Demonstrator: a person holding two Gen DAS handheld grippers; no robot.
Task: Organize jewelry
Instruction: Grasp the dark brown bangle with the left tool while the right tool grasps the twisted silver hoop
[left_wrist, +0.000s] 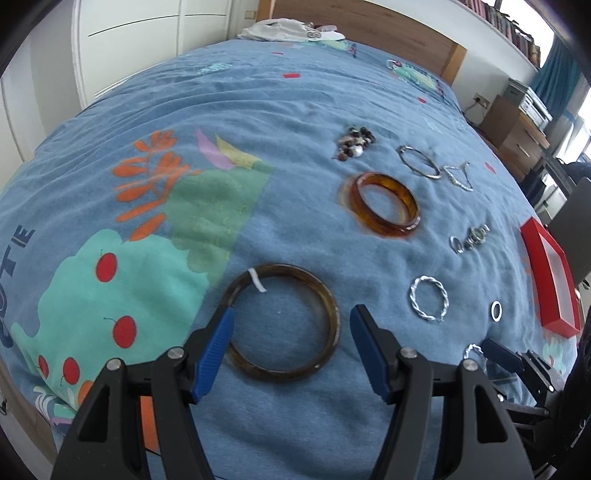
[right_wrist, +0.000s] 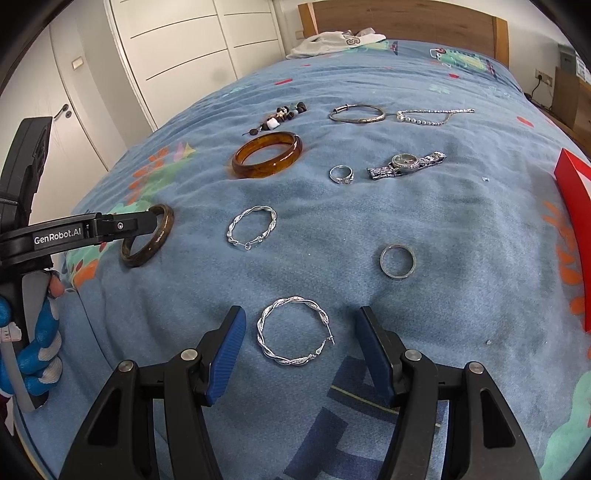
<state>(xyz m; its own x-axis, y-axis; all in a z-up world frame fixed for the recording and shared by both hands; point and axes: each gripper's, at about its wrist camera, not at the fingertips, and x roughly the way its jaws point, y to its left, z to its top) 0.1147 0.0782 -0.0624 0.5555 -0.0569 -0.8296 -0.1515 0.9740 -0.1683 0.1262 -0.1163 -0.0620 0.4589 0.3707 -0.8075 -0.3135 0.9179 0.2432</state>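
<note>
Jewelry spread in loose rows on bed (right_wrist: 443, 229), likely for sorting by kind. Left tongs (left_wrist: 291, 325) wide open, empty, straddling dark bangle (left_wrist: 282, 321), low and level, seemingly poised to grip. Right tongs (right_wrist: 301, 332) also wide, empty, flanking twisted hoop (right_wrist: 293, 330); red box (right_wrist: 574, 206) at right edge.

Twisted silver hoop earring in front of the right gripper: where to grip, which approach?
Grip the twisted silver hoop earring across its left rim, coming from above. It lies flat on the blue blanket; its clasp pin juts at the right. The right gripper is open, straddling it.
</note>
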